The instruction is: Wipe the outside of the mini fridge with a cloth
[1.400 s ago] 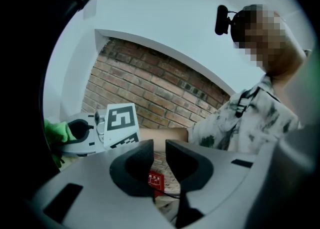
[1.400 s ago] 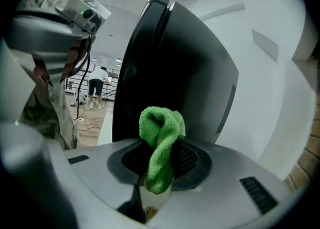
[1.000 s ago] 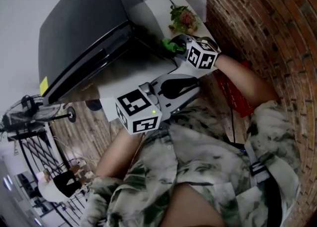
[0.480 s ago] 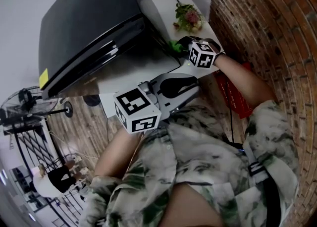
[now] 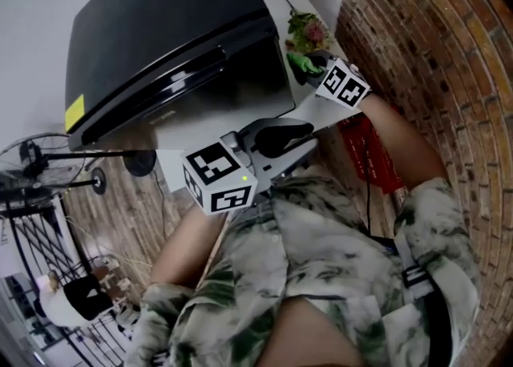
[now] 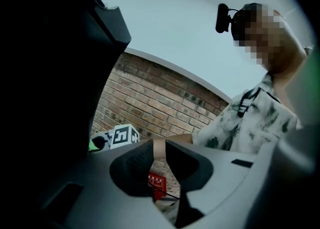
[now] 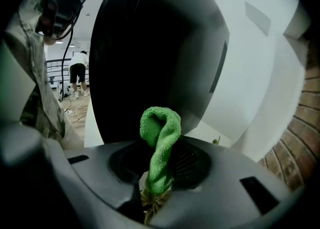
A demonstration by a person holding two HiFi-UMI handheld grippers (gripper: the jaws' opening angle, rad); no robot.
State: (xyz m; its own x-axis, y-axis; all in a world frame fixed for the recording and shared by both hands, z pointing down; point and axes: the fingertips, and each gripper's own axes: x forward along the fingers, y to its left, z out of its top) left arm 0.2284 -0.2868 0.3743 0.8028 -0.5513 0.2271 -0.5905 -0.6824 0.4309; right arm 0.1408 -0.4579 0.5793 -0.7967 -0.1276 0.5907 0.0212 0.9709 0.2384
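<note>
Green terry cloth (image 7: 161, 133) clenched in the right tongs (image 7: 159, 165) points straight at the glossy black mini fridge (image 7: 150, 53) close ahead; the left tongs (image 6: 160, 160), slightly parted and empty, sit farther off.

Left claw (image 6: 160, 148) slightly parted, empty; right claw (image 7: 161, 170) pinching cloth (image 7: 161, 128).

Right claw (image 7: 159, 172) at bottom ctr clamps green cloth (image 7: 161, 135), its curled tip sticking up w/ black mini fridge (image 7: 150, 58) just behind, mid-frame.
</note>
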